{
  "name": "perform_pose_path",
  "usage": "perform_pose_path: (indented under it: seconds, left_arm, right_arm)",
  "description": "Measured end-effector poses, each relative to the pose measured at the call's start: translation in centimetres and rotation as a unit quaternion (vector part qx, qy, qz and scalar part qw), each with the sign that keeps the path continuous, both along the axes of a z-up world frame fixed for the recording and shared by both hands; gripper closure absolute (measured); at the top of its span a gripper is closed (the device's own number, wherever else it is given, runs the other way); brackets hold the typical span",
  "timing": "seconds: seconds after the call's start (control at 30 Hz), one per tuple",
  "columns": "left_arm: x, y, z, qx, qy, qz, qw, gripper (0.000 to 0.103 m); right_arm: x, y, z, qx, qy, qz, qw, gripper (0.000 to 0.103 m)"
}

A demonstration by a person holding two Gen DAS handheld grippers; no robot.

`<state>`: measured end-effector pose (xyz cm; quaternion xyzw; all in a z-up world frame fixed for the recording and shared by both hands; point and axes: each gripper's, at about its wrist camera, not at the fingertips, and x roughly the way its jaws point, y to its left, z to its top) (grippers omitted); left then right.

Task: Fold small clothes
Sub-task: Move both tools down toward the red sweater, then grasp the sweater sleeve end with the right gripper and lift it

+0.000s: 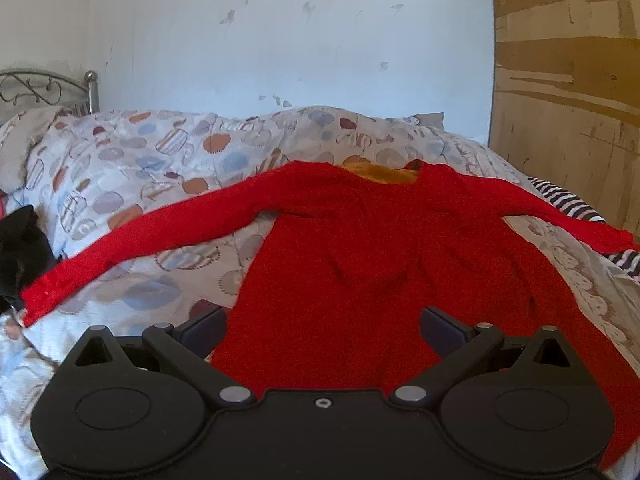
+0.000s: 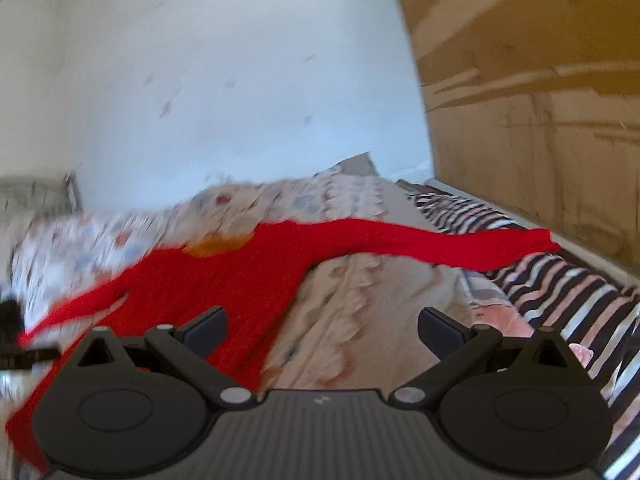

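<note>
Red long-sleeved knit sweater point(image 1: 360, 264) lies flat on the bed's patterned quilt with round blue and orange motifs point(image 1: 132, 168), neckline far, hem near, both sleeves spread out sideways; probably laid out this way so the sleeves can be folded in first. An orange-yellow lining point(image 1: 384, 172) shows at the collar. Left gripper point(image 1: 323, 330) hovers over the near hem, its black fingers spread wide with nothing between them, centred on the sweater body, so it looks ready to come down on the hem or move to the left sleeve point(image 1: 120, 248). Right gripper point(image 2: 322, 330) is also wide open and empty, above bare quilt just right of the sweater body, pointing toward the right sleeve point(image 2: 420, 240); this view is motion-blurred, so fine detail is uncertain. The right cuff rests on a black-and-white striped fabric point(image 2: 560, 292) at the right edge of the bed, which may snag or lift together with the cuff. A black garment point(image 1: 20, 252) sits at the left sleeve's cuff, touching or just beside it, cannot tell. Metal headboard point(image 1: 44, 88) far left, wooden wardrobe panel point(image 1: 568, 80) at right, stained white wall point(image 1: 280, 40) behind. Folding not started yet, judging by the fully spread layout.
</note>
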<state>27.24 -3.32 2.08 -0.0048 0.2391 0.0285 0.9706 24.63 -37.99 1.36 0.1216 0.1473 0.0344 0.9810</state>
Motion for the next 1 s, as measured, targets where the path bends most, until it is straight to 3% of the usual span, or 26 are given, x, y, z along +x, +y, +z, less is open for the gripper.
perform_pose_path:
  seconds: [0.2,0.33,0.5,0.6,0.8,0.93,1.0]
  left_arm:
    - [3.5,-0.2,-1.9,-0.008,0.012,0.007,0.9999,0.001]
    - [4.8,0.0,-3.4,-0.009,0.010,0.002,0.9999,0.001]
    - [5.3,0.5,-5.0,-0.014,0.009,-0.005,0.9999,0.001]
    - [5.4,0.5,-5.6,-0.007,0.010,-0.010,0.9999,0.001]
    - [5.7,0.7,-5.5,-0.005,0.017,-0.021,0.9996,0.001]
    - [5.7,1.2,-5.1,-0.010,0.020,-0.019,0.9996,0.001]
    - [5.6,1.5,-5.0,-0.008,0.019,-0.017,0.9996,0.001]
  right_arm:
    - [6.1,-7.7,-0.8,0.022,0.057,-0.048,0.997,0.000]
    - [10.0,-12.2,-2.2,0.024,0.071,-0.087,0.993,0.000]
    - [15.0,-17.8,-4.3,0.083,0.089,-0.149,0.981,0.004]
    - [17.1,-20.5,-5.2,0.119,0.083,-0.188,0.971,0.012]
    - [20.7,-24.0,-7.1,0.203,0.066,-0.270,0.939,0.027]
    - [22.8,-25.3,-7.6,0.209,0.075,-0.303,0.927,0.050]
    - [23.3,-25.5,-7.7,0.209,0.078,-0.319,0.921,0.068]
